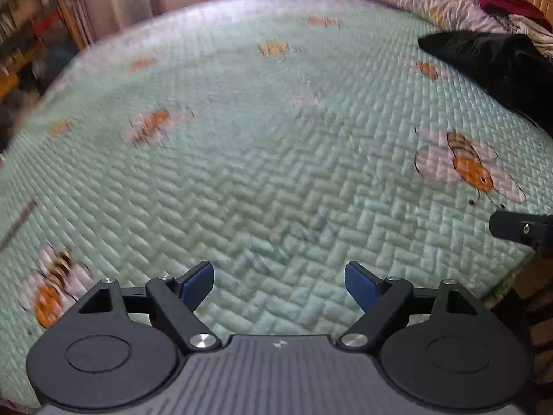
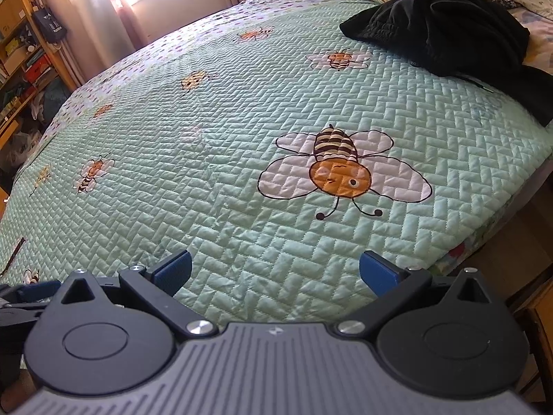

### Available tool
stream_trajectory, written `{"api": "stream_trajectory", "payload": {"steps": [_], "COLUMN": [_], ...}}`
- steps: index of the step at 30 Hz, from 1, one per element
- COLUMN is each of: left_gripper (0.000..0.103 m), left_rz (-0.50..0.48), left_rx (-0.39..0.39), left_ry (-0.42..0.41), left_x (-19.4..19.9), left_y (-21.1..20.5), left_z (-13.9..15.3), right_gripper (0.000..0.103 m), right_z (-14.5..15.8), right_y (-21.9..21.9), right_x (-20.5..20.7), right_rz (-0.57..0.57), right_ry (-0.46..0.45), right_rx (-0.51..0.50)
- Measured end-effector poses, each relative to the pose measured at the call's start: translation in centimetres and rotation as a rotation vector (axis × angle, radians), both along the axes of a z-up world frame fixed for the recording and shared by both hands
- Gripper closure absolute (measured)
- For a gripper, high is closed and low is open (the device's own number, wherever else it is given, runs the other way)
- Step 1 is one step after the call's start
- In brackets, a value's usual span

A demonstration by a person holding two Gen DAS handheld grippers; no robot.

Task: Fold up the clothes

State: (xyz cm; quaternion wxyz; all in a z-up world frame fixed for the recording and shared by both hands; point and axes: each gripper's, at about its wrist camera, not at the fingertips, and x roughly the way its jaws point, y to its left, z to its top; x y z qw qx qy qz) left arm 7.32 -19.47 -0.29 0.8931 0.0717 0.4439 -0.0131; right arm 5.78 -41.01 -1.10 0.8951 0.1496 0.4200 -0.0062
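Empty spread tongs (image 2: pixel 274 269) above bee quilt (image 2: pixel 242 131)

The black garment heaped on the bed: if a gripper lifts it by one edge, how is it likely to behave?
The black garment lies crumpled in soft folds, so it will probably hang limp and unfurl rather than hold shape. Its heaped bulk suggests thick fabric, perhaps heavyish. A gathered band shows at its near edge; a pinch there may hold better. The quilted bedspread under it looks smooth, so pushing would likely slide or bunch it.

I am hovering my left gripper (image 1: pixel 279 285), jaws spread and empty, over the green bee-print quilt (image 1: pixel 242 159), with the black garment (image 1: pixel 494 69) lying far right.
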Motion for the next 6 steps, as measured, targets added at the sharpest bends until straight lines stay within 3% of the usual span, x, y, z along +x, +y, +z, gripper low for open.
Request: {"api": "stream_trajectory", "payload": {"steps": [6], "left_gripper": [0.018], "left_rz": [-0.021], "left_rx": [-0.015], "left_ry": [-0.058], "left_x": [-0.53], "left_y": [-0.70], "left_z": [1.00], "right_gripper": [0.000], "right_z": [0.07], "right_y": [-0.26], "right_x": [-0.10], "right_rz": [-0.004], "right_ry": [-0.005], "right_rx": [0.001]}}
